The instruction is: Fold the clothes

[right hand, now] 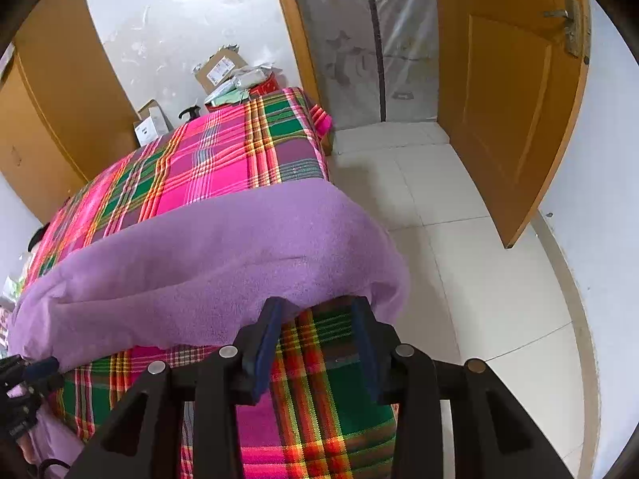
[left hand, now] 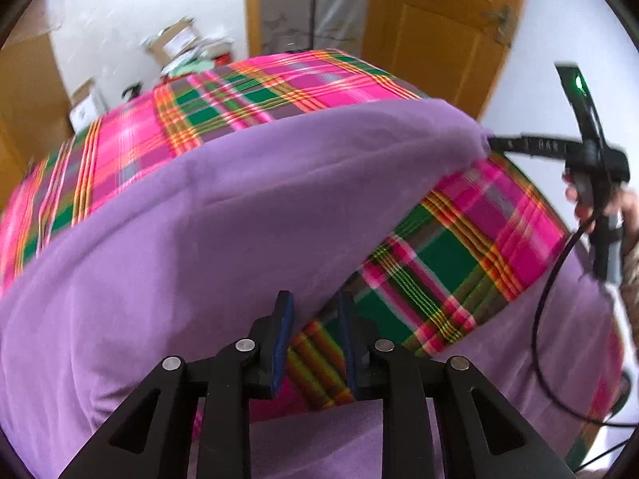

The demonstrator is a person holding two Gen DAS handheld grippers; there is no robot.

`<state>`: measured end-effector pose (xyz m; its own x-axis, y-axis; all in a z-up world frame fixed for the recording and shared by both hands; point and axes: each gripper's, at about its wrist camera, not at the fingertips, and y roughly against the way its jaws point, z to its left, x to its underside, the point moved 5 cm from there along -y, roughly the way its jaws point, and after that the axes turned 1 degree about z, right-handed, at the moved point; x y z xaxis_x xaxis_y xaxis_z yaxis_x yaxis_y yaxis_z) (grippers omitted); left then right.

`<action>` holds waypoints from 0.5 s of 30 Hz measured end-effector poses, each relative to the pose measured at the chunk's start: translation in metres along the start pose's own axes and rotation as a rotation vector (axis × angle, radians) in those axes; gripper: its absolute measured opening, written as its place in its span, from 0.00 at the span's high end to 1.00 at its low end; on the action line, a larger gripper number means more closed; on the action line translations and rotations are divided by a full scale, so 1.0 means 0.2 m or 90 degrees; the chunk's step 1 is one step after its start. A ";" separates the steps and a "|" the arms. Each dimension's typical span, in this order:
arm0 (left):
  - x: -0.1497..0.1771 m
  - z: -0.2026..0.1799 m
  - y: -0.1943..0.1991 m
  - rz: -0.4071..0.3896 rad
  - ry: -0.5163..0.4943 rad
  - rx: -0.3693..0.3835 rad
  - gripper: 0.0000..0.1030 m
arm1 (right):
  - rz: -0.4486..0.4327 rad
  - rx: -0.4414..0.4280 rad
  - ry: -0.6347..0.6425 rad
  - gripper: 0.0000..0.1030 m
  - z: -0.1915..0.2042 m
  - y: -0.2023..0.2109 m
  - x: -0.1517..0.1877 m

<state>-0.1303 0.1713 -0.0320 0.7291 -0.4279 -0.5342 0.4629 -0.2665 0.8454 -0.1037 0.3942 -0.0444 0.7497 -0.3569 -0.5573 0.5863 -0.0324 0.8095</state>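
White floor tiles [right hand: 479, 247] and a white wall surround the work surface, with an orange-brown door [right hand: 515, 92] standing open at the right and a zippered plastic sheet [right hand: 359, 40] filling the doorway. The surface itself is covered by a pink, green and orange plaid cloth [right hand: 223, 167] (what lies under the cloth is not visible). Cardboard boxes [right hand: 219, 68] and packets are stacked at its far end against the wall.

Task item: a purple fleece garment [left hand: 239, 207] lies across the plaid cloth. One layer is folded over toward the far side, so a band of plaid shows between the folded edge and the near part of the garment. The near part extends under both cameras.

Left tongs [left hand: 315, 311]: the jaws stand apart. The left pad sits against the folded purple edge; plaid cloth shows in the gap between the pads. No fabric is clamped.

Right tongs [right hand: 317, 311]: the jaws stand apart, at the right end of the folded edge. The purple edge lies just beyond the fingertips, and plaid cloth shows between the pads. In the left wrist view this tool's tip meets the corner of the fold, and a hand [left hand: 623, 207] holds its handle, from which a black cable [left hand: 551, 279] trails down.
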 end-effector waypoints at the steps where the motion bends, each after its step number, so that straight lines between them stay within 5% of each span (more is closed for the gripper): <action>1: 0.00 -0.02 -0.01 0.001 -0.018 -0.011 0.67 | -0.002 -0.001 -0.005 0.63 0.00 0.00 0.00; 11: -0.07 -0.03 -0.05 -0.003 -0.041 -0.032 0.66 | -0.010 0.012 -0.018 0.62 -0.01 -0.01 -0.01; 12: -0.07 -0.04 -0.05 -0.005 -0.041 -0.028 0.72 | -0.009 0.013 -0.019 0.62 -0.01 -0.01 -0.01; 13: -0.07 -0.04 -0.05 -0.007 -0.041 -0.024 0.90 | -0.005 0.014 -0.022 0.62 -0.02 -0.01 -0.01; 15: -0.06 -0.04 -0.04 -0.013 -0.041 -0.030 0.94 | 0.000 0.009 -0.036 0.61 -0.04 -0.02 -0.01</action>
<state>-0.1388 0.1849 -0.0314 0.6855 -0.4781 -0.5490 0.5020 -0.2357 0.8321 -0.1048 0.4033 -0.0485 0.7311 -0.4093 -0.5459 0.5815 -0.0446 0.8123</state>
